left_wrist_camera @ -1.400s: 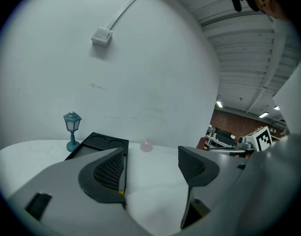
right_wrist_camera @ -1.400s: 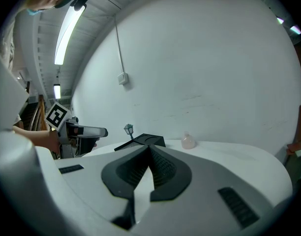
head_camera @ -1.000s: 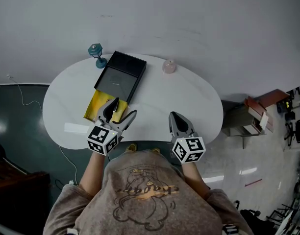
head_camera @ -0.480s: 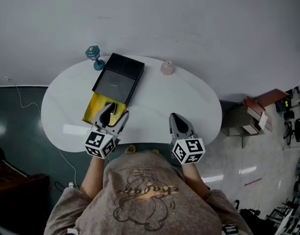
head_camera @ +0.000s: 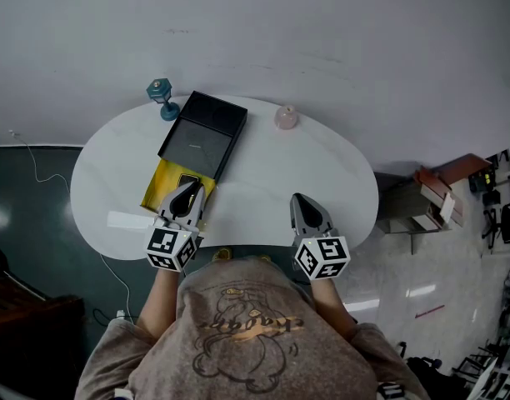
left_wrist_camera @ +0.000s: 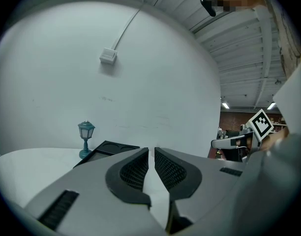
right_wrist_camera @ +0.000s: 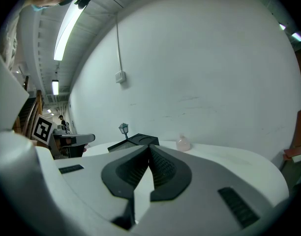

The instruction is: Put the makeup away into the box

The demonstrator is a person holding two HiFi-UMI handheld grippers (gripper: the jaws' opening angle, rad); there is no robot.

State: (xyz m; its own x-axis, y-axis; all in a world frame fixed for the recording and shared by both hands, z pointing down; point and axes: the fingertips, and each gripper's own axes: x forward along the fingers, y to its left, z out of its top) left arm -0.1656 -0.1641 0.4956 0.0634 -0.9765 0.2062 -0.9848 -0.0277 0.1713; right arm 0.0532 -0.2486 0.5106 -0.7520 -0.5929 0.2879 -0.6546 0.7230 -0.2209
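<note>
A black box lies open on the white table, with a yellow tray part at its near end. A small dark makeup item rests on the yellow part, just ahead of my left gripper. That gripper's jaws are closing to a thin slit, and the left gripper view shows nothing between the pads. My right gripper hovers over the table's near edge, shut and empty. The box shows beyond the left jaws.
A teal lamp figure stands at the box's far left corner. A pink bottle sits at the table's far edge, right of the box. Stacked boxes stand on the floor to the right.
The left gripper's jaws went from wide apart to nearly together while it shifted slightly left over the yellow tray. The right gripper stayed put.
</note>
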